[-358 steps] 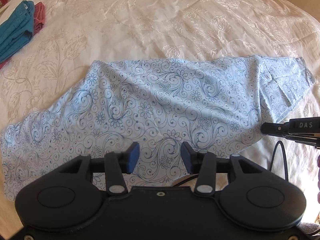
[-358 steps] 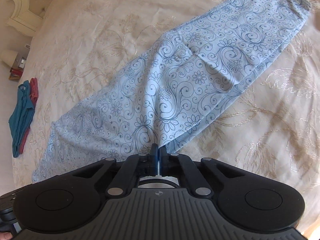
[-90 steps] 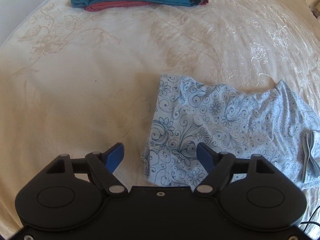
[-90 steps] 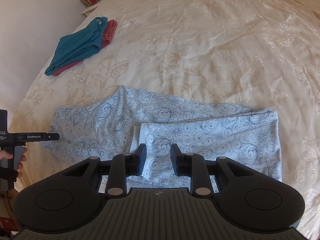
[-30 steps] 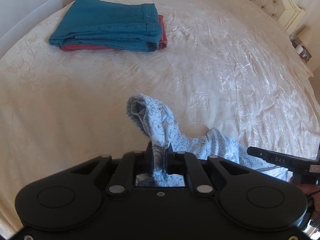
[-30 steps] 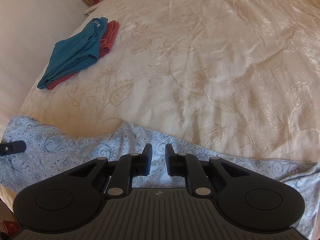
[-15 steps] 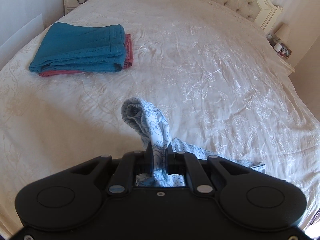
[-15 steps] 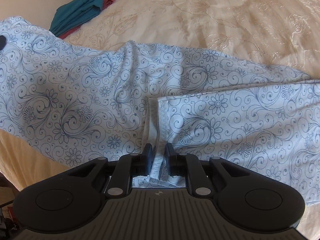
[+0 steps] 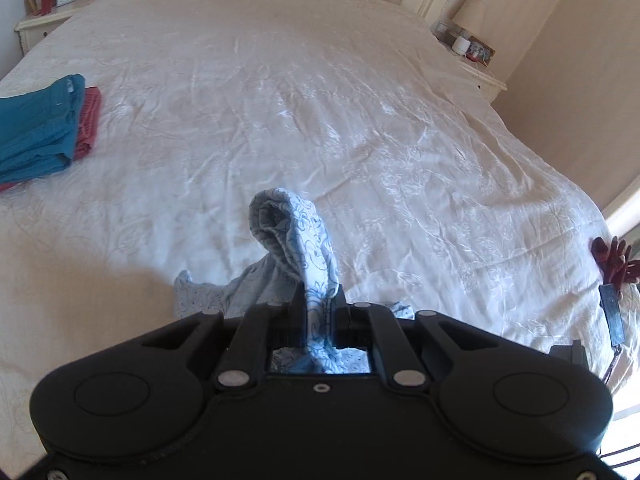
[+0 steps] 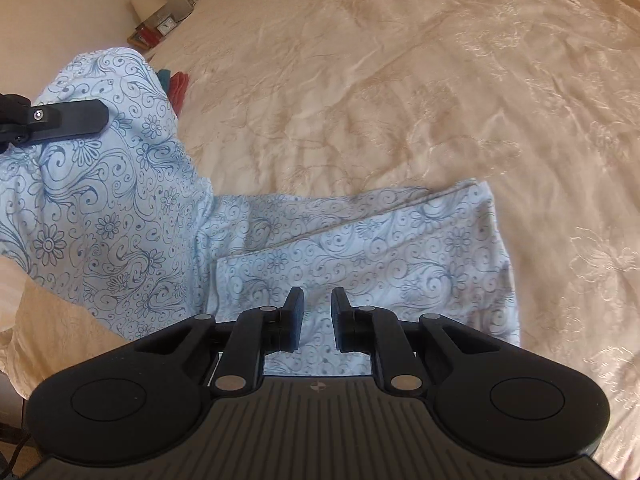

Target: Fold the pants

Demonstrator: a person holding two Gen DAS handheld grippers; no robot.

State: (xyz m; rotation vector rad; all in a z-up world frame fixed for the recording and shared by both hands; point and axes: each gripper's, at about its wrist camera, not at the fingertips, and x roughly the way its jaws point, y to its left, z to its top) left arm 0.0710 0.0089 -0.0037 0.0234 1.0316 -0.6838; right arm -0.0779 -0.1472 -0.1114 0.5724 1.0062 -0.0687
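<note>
Left gripper [image 9: 319,300] clamped on a bunched fold of the pants [image 10: 360,248], lifted off the bedspread [image 9: 280,100]. Right gripper [image 10: 316,308] over the folded pants; jaws slightly apart, whether fabric is pinched cannot be told. Teal clothes [image 9: 36,132] far left on bedspread.

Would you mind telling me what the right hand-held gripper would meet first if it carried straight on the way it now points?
Most likely the pants: the right hand-held gripper points down at their folded part on the bed, with only patterned cloth showing between and ahead of its fingers. How near the cloth is cannot be judged.
</note>
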